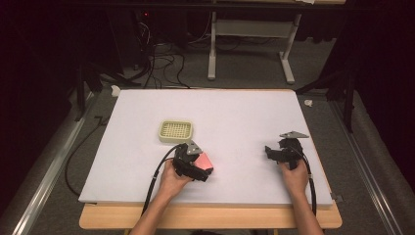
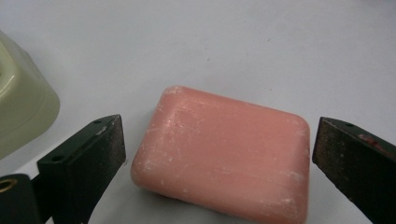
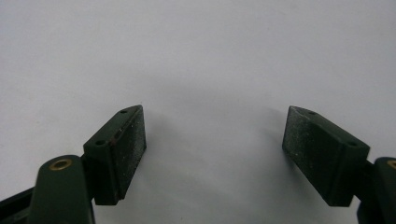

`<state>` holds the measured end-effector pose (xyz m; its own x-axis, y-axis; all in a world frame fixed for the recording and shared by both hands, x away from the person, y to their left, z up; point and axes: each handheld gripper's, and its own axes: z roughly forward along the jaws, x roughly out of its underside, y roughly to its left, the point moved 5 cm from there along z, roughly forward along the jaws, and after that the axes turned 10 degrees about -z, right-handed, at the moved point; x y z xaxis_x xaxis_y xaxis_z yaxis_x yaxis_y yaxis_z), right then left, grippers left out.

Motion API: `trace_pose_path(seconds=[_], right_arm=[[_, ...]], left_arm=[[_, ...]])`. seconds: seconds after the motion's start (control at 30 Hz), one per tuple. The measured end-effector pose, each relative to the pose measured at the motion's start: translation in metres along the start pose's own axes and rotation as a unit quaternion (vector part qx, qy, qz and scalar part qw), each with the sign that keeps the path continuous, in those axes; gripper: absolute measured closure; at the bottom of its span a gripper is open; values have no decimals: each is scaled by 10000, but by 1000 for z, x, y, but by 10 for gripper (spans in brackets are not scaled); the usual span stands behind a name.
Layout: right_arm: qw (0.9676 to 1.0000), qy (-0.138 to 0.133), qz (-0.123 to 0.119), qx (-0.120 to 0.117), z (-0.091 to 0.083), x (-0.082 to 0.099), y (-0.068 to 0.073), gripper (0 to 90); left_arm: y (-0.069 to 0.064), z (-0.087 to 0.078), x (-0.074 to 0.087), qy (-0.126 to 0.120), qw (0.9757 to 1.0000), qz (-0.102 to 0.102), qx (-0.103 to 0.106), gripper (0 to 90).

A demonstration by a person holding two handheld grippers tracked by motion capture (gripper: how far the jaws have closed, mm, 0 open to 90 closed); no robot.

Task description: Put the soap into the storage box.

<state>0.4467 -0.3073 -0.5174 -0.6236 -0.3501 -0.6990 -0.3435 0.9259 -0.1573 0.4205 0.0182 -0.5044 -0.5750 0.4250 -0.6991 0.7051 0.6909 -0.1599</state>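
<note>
1. Person's forearms enter from the near edge of the counter point(image 1: 244, 112), one hand on each tool; the left hand point(image 1: 172, 180) is on the near side of the pink soap bar point(image 1: 204, 160), the right hand point(image 1: 295, 177) well off to the soap's right.
2. Left hand-held gripper point(image 1: 195, 164) sits right at the soap bar, its body covering the soap's left part in the high view.
3. Left gripper view: soap bar point(image 2: 224, 151) lies flat on the counter's white sheet point(image 2: 233, 42), between the two black jaws. Jaws are spread wide, released, one on each short side of the soap. Small gap shows on both sides, no contact seen.
4. Soap surface is pink with whitish scuffs, corners rounded.
5. Soap dish point(image 1: 175, 131), pale cream with a grid top, stands just beyond the soap and slightly to its left, apart from it. Its rounded corner point(image 2: 21, 107) shows in the left gripper view, left of the soap.
6. Right hand-held gripper point(image 1: 281, 152) is well to the right of the soap, over bare sheet; the grey three-cornered plate on top is visible.
7. Right gripper view: jaws wide apart, released, nothing between them, plain white sheet point(image 3: 205, 56) beyond.
8. Cables trail back from both tools toward the near counter edge.
</note>
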Motion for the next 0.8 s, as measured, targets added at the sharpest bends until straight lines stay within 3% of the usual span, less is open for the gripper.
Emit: trace_pose_path(seconds=[0.8], right_arm=[[10000, 0, -5, 2, 0, 0, 0, 220]], left_arm=[[1, 16, 1, 162, 9997, -68, -168, 59]])
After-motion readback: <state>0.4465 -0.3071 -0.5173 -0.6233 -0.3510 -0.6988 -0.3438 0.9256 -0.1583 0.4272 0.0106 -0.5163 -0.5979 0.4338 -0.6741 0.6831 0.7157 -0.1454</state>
